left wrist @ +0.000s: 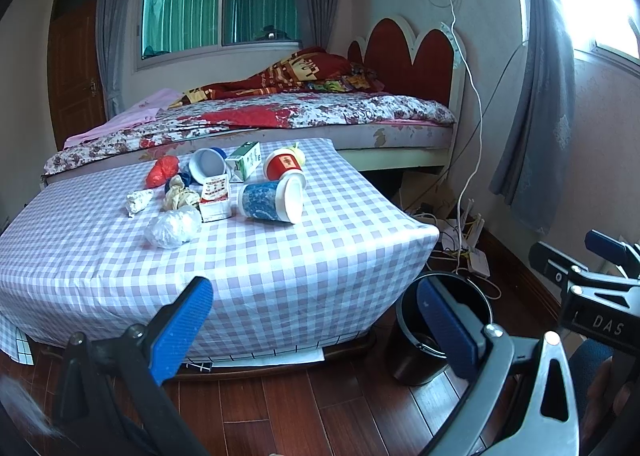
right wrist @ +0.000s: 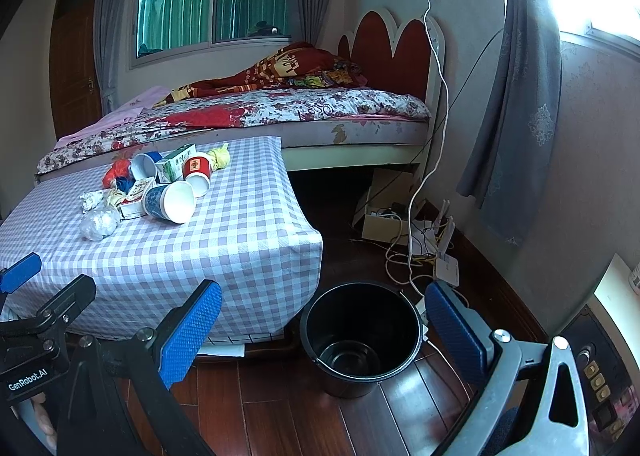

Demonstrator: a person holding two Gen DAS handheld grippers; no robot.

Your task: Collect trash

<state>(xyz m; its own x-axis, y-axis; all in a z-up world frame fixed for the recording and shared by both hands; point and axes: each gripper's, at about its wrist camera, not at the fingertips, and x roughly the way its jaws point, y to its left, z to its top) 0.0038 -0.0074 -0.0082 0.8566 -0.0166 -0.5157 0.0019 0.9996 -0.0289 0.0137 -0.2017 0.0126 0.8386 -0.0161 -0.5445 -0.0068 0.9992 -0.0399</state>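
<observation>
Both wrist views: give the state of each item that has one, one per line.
left gripper: open, holding nothing
right gripper: open, holding nothing
black bucket: upright on floor, looks empty
blue cup: on its side
red cup: tipped over
green carton: on the table

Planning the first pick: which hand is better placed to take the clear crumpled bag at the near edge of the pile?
Left, probably. Its open tool faces the table, the clear crumpled bag ahead. The right tool sits over the bucket.
</observation>
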